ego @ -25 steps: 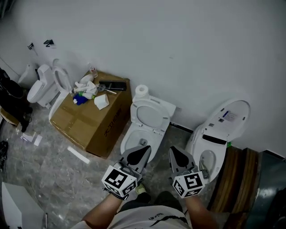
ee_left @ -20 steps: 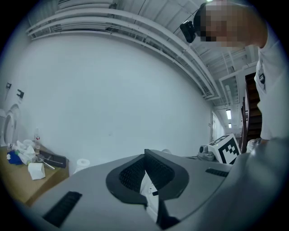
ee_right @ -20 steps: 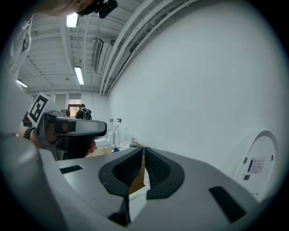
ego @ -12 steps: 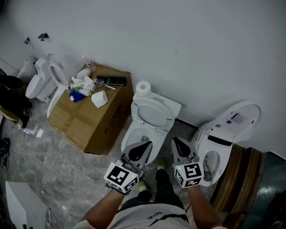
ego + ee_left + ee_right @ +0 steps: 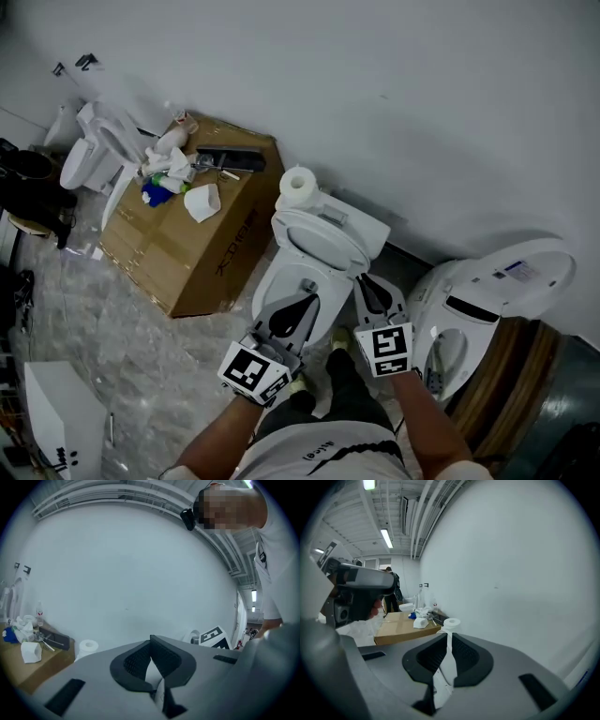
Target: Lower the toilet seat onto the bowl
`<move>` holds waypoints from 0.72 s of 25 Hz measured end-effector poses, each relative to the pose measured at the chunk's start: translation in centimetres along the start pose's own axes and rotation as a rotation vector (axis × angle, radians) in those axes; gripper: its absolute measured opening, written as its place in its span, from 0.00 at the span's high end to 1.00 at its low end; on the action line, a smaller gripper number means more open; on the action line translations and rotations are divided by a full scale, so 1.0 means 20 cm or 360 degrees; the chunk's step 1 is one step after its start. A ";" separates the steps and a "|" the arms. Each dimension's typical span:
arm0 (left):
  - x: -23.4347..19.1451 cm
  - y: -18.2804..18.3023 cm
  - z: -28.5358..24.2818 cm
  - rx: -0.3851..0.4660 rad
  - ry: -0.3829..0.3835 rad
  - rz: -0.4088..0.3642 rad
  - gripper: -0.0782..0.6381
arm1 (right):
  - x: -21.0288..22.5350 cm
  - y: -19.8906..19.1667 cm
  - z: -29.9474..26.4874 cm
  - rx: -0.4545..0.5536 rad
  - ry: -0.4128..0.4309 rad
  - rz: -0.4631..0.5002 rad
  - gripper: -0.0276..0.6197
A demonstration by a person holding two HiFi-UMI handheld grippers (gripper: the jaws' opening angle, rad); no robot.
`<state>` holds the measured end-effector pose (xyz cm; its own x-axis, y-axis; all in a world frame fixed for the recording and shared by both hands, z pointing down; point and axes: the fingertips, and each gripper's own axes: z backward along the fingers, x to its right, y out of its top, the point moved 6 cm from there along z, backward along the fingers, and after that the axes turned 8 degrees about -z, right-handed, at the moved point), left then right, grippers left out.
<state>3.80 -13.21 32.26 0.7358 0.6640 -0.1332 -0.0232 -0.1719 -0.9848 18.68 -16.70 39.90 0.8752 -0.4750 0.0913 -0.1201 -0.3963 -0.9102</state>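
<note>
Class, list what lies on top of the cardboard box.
On the cardboard box: a white cup-like thing, a dark flat item, a blue thing and a heap of white items. Its inside is hidden.

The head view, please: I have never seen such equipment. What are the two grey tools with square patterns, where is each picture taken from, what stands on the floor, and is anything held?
A person holds a two-jaw tool in each hand: the left gripper and the right gripper. The patterned cubes are parts of them. The head view looks down from a camera on the person's head. The other two views come from cameras that ride on the grippers. On the floor stand a toilet with its toilet seat raised, a cardboard box and another toilet. Both grippers are shut and hold nothing.
</note>
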 end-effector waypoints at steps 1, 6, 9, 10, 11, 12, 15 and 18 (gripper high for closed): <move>-0.01 -0.01 -0.03 -0.0010 0.0010 0.0006 0.90 | 0.04 -0.01 -0.04 -0.0019 0.0005 0.0011 0.93; -0.08 -0.09 -0.14 -0.0045 0.0079 0.0046 0.90 | 0.15 -0.11 -0.25 -0.0123 0.0045 0.0068 0.88; -0.12 -0.16 -0.19 -0.0073 0.0117 0.0084 0.90 | 0.20 -0.18 -0.35 -0.0169 0.0046 0.0103 0.86; -0.13 -0.18 -0.21 -0.0081 0.0124 0.0093 0.90 | 0.21 -0.20 -0.38 -0.0184 0.0040 0.0115 0.86; -0.14 -0.19 -0.23 -0.0089 0.0129 0.0100 0.90 | 0.23 -0.22 -0.41 -0.0201 0.0033 0.0131 0.86; -0.16 -0.20 -0.25 -0.0096 0.0135 0.0105 0.90 | 0.23 -0.24 -0.45 -0.0218 0.0029 0.0152 0.86; -0.20 -0.24 -0.29 -0.0118 0.0148 0.0118 0.90 | 0.25 -0.31 -0.54 -0.0275 0.0026 0.0234 0.86; -0.23 -0.29 -0.33 -0.0139 0.0160 0.0137 0.90 | 0.27 -0.37 -0.62 -0.0319 0.0021 0.0295 0.86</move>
<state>5.03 -20.09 39.36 0.7978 0.5686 -0.2004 -0.0331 -0.2906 -0.9563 18.46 -26.04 52.06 0.8237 -0.5635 -0.0628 -0.3689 -0.4485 -0.8141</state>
